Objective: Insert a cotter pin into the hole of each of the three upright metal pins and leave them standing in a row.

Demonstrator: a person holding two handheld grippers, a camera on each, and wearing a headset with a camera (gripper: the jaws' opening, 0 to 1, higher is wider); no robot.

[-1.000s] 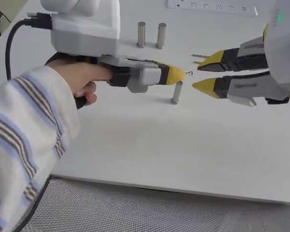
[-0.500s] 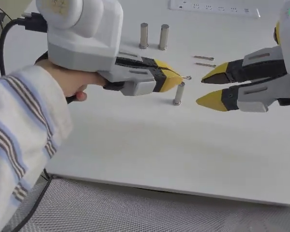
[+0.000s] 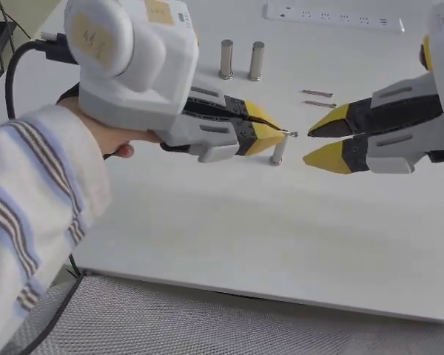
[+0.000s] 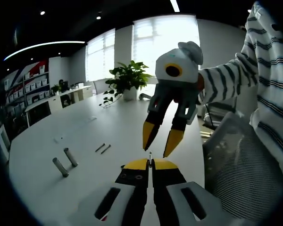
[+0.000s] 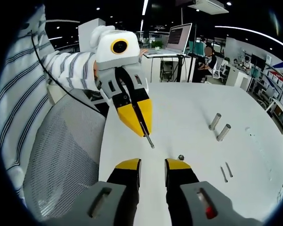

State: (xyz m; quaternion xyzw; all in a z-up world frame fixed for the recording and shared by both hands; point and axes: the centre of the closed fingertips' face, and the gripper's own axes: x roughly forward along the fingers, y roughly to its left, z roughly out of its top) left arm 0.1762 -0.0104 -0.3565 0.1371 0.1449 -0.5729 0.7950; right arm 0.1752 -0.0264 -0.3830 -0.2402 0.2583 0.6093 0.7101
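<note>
My left gripper is shut on a thin cotter pin, whose tip sticks out just above the nearest upright metal pin. My right gripper stands open just right of that pin, nothing between its fingers. Two more upright metal pins stand side by side farther back. In the left gripper view the held cotter pin juts from the shut left gripper, facing the open right gripper. In the right gripper view the near pin shows end-on ahead of the right gripper.
Two spare cotter pins lie on the white table behind the right gripper. A white power strip runs along the far edge. A black cable trails from the left gripper. A mesh chair sits at the near edge.
The left gripper has carried the cotter pin a little lower, closer to the top of the near upright pin. The right gripper stays open beside it. The head camera has shifted.
</note>
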